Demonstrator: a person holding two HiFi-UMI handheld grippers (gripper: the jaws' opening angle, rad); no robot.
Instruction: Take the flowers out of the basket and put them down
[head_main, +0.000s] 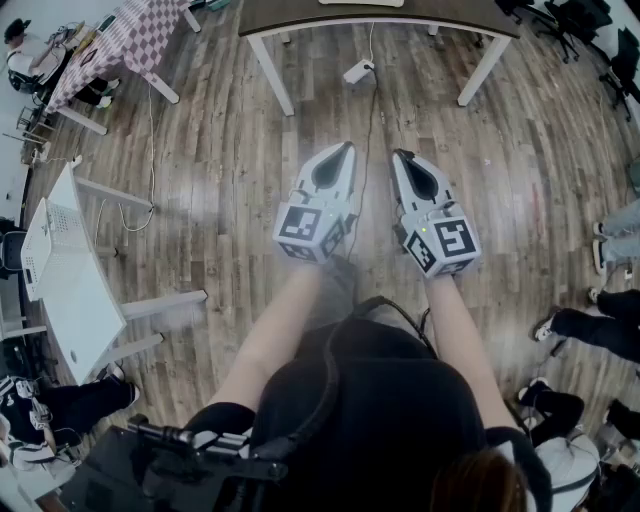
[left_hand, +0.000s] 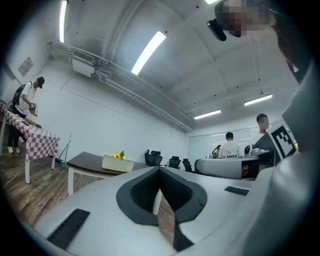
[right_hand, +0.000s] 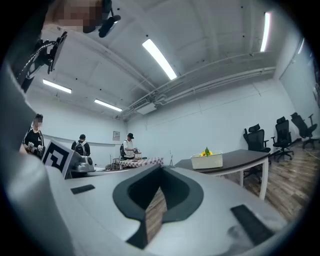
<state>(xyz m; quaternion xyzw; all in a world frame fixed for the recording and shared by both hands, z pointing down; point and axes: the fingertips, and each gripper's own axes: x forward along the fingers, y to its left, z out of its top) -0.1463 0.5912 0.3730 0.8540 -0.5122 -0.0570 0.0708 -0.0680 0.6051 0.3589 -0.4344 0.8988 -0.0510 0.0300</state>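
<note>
above the wooden floor (head_main: 220, 180), left gripper (head_main: 346, 150) and right gripper (head_main: 399, 156) are both closed, holding nothing.

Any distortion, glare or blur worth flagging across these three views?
Head view: strong fisheye, floor planks bow, evenly lit. Left gripper view: dark vignette corners, ceiling strip light blown out, basket small but clear. Right gripper view: same vignette, strip light glares.

A dark-topped table (left_hand: 87, 161) on white legs stands on the wooden floor (head_main: 220, 170). A white basket (left_hand: 118, 163) sits on its top, with yellow flowers (left_hand: 118, 155) inside. A white power strip (head_main: 358, 71) lies on the floor beneath.
</note>
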